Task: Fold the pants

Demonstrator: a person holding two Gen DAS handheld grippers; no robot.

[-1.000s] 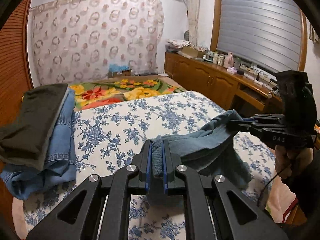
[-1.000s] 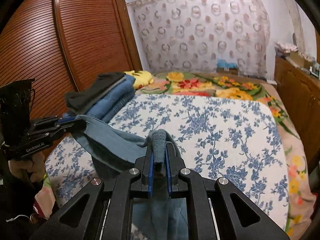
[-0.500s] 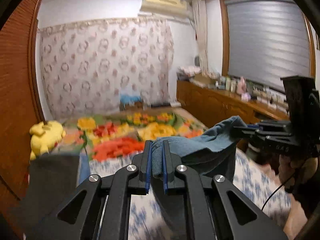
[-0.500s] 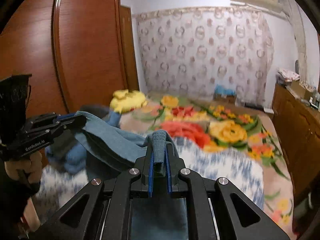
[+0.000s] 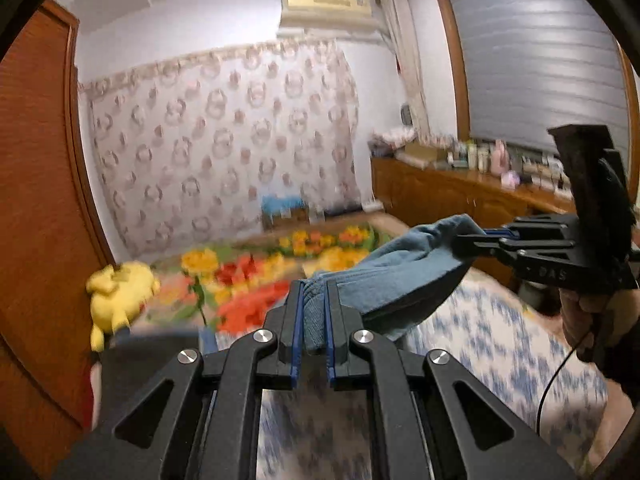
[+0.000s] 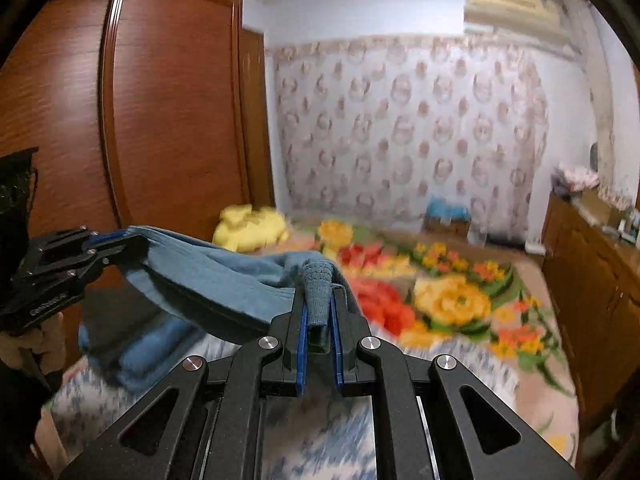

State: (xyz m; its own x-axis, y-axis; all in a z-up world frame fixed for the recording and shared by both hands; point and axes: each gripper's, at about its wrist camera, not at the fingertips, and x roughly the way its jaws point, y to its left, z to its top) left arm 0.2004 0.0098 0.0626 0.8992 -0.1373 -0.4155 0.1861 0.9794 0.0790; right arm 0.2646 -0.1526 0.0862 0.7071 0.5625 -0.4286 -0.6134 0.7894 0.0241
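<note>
A pair of blue denim pants [image 5: 400,272] hangs in the air between my two grippers, above the bed. My left gripper [image 5: 313,300] is shut on one bunched end of the waistband. My right gripper [image 6: 319,304] is shut on the other bunched end; it also shows at the right of the left wrist view [image 5: 472,240], clamped on the cloth. The left gripper shows at the left of the right wrist view [image 6: 116,240], holding the pants [image 6: 224,280]. The cloth sags between them and its lower part is hidden behind the fingers.
The bed has a blue floral sheet [image 5: 500,344] and a bright flowered quilt [image 6: 452,300]. A stack of folded clothes [image 6: 132,340] lies at its left, by a yellow plush toy [image 5: 120,296]. A wooden wardrobe [image 6: 160,120] stands left, a wooden cabinet [image 5: 460,196] right.
Both grippers have risen and tilted upward with the pants held between them. The bed has dropped low in both views and the wall now fills them.
</note>
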